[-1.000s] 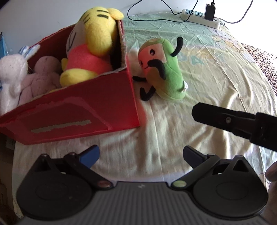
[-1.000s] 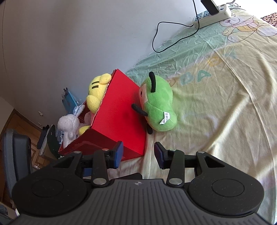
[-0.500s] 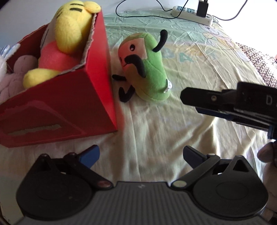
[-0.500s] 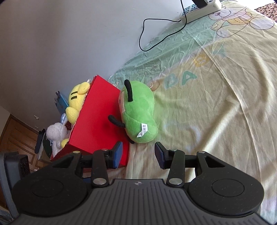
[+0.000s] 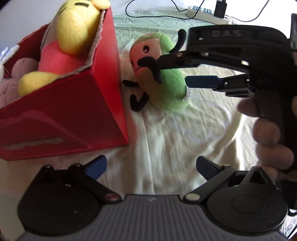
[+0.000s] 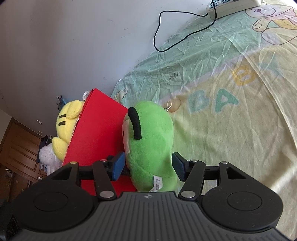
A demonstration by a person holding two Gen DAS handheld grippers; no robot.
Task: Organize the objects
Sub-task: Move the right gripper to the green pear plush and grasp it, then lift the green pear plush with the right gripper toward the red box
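Note:
A green plush with a moustache face [image 5: 157, 74] stands on the bed sheet beside a red box [image 5: 74, 115]. The box holds a yellow and red plush [image 5: 74, 35] and pale pink plush toys [image 5: 20, 66]. My right gripper [image 6: 147, 167] is open, with one finger on each side of the green plush [image 6: 150, 146]; contact with the pads is unclear. It shows in the left wrist view [image 5: 174, 72] reaching in from the right. My left gripper [image 5: 151, 166] is open and empty over the sheet in front of the box.
A white power strip [image 5: 207, 13] with a black plug and cable lies at the far edge of the bed by the wall. In the right wrist view the strip [image 6: 232, 5] and its looping cable [image 6: 167, 33] are far ahead. The patterned sheet [image 6: 232, 111] stretches right.
My right gripper has moved forward and opened wider, so the green plush now stands between its fingers. My left gripper has drifted closer to the box and plush.

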